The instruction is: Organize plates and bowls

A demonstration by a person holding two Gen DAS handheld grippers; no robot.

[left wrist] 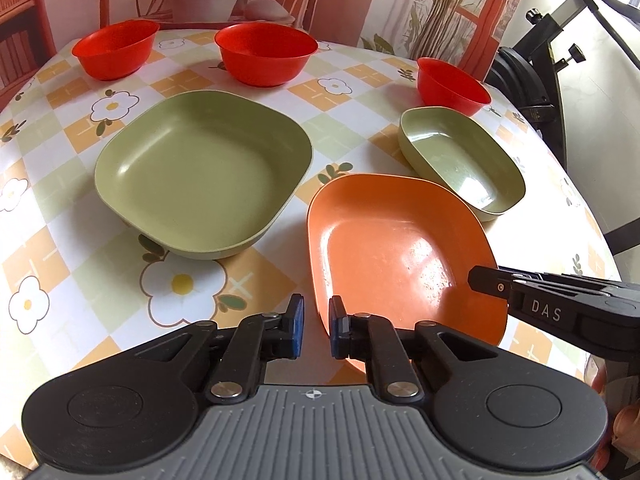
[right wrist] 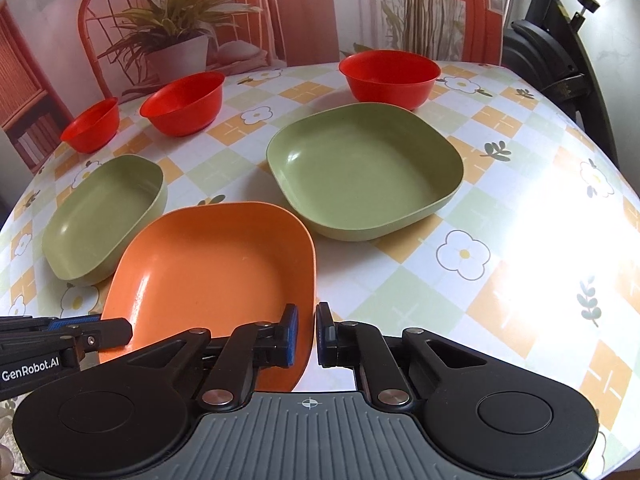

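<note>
An orange square plate point(left wrist: 400, 248) point(right wrist: 216, 260) lies nearest me, its far corner overlapping a small green plate point(left wrist: 460, 164) point(right wrist: 104, 212). My left gripper point(left wrist: 317, 322) point(right wrist: 108, 330) is shut on the orange plate's left rim. My right gripper point(right wrist: 308, 334) point(left wrist: 486, 282) is shut on its right rim. A large green square plate point(left wrist: 200, 172) point(right wrist: 364, 172) sits apart from them. Three red bowls stand separately along the back point(left wrist: 114, 48) point(left wrist: 266, 54) point(left wrist: 452, 86).
The round table point(left wrist: 60, 240) point(right wrist: 520, 240) has a flowered check cloth and curves away at the sides. A backdrop printed with plants and a chair stands behind it. A black metal stand point(left wrist: 532, 80) point(right wrist: 560, 60) is beside the table.
</note>
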